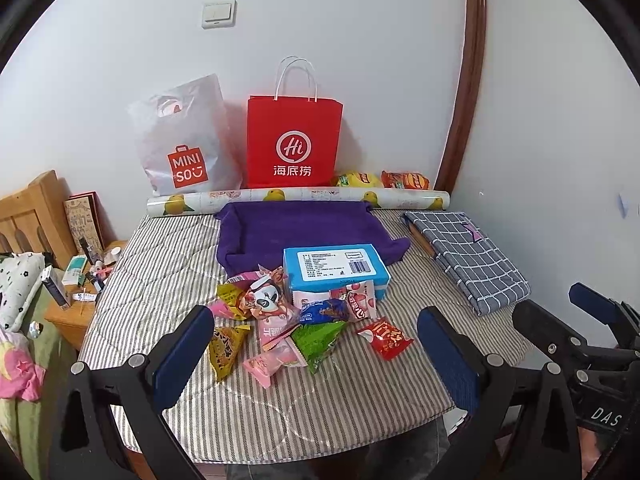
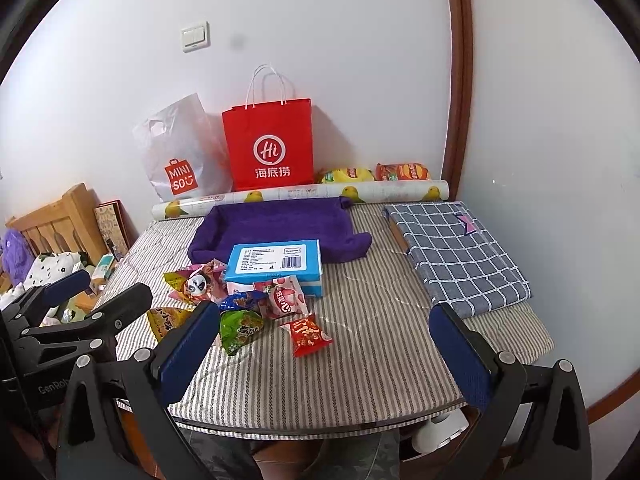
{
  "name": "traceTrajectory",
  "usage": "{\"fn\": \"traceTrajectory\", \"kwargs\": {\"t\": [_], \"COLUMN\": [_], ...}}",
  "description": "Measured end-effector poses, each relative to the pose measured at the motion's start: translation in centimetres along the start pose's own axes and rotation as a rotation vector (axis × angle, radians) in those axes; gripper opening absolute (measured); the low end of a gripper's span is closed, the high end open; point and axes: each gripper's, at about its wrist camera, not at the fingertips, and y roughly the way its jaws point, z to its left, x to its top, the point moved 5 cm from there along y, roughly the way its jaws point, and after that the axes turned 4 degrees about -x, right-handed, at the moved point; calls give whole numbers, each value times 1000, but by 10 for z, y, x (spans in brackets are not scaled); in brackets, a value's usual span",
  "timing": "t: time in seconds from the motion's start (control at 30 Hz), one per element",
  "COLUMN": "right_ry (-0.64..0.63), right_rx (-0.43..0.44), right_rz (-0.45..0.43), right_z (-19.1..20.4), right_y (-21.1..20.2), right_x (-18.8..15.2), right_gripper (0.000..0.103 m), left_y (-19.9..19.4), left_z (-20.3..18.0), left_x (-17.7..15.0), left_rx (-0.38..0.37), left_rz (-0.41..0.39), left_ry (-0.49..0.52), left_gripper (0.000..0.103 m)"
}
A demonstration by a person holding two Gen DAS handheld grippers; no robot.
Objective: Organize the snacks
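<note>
A heap of small snack packets lies in the middle of the striped table: a red one, a green one, pink and yellow ones. A blue box rests just behind them. Behind that sits a purple fabric tray. My left gripper hovers open above the near side of the heap. My right gripper is open too, to the right of the packets, holding nothing.
A red paper bag and a white plastic bag lean on the wall, with a printed roll and two chip bags in front. A folded checked cloth lies at right. A cluttered nightstand stands left.
</note>
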Motion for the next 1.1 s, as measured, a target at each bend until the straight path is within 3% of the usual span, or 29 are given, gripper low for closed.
{"fn": "traceTrajectory", "kwargs": {"t": [1.1], "right_ry": [4], "right_rx": [17], "right_rz": [17], "right_z": [5], "right_y": [12], "right_x": [-11], "right_gripper": [103], "left_y": [13], "left_z": [9], "left_x": [-9], "left_rx": [1], "left_rz": [20], "left_ry": [-12], "left_gripper": [102]}}
